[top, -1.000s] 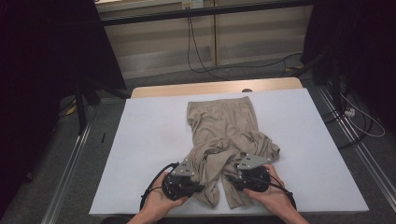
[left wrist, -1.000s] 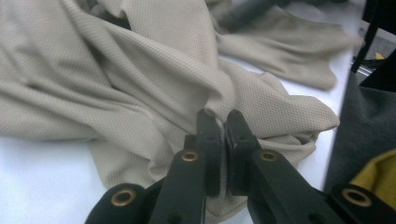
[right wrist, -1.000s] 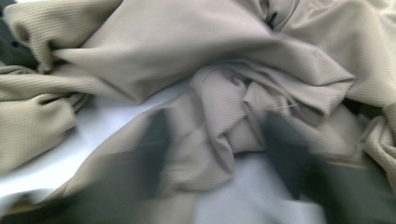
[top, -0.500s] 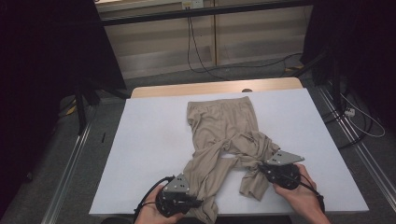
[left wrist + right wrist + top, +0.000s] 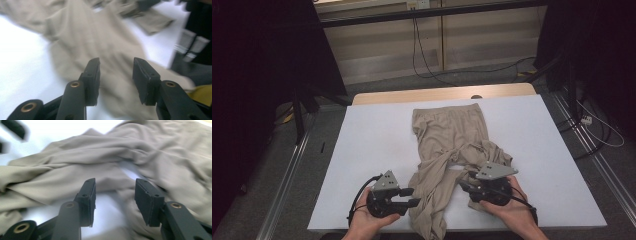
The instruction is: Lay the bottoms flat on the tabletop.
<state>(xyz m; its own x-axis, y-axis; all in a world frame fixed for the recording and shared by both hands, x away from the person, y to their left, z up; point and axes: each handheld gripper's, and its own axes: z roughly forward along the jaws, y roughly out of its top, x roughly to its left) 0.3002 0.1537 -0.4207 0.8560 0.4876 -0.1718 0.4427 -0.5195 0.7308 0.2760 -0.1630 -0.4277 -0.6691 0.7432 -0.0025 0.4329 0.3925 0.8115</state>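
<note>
White tabletop [image 5: 362, 150] carries crumpled beige knit trousers [image 5: 452, 135], waistband at far edge, legs twisted toward the near edge. Left tool [image 5: 412, 196]: jaws just opened, spread, nothing between; one trouser leg lies directly ahead. Right tool [image 5: 464, 181]: jaws just opened, spread, empty, bunched fabric just beyond its tips.
</note>
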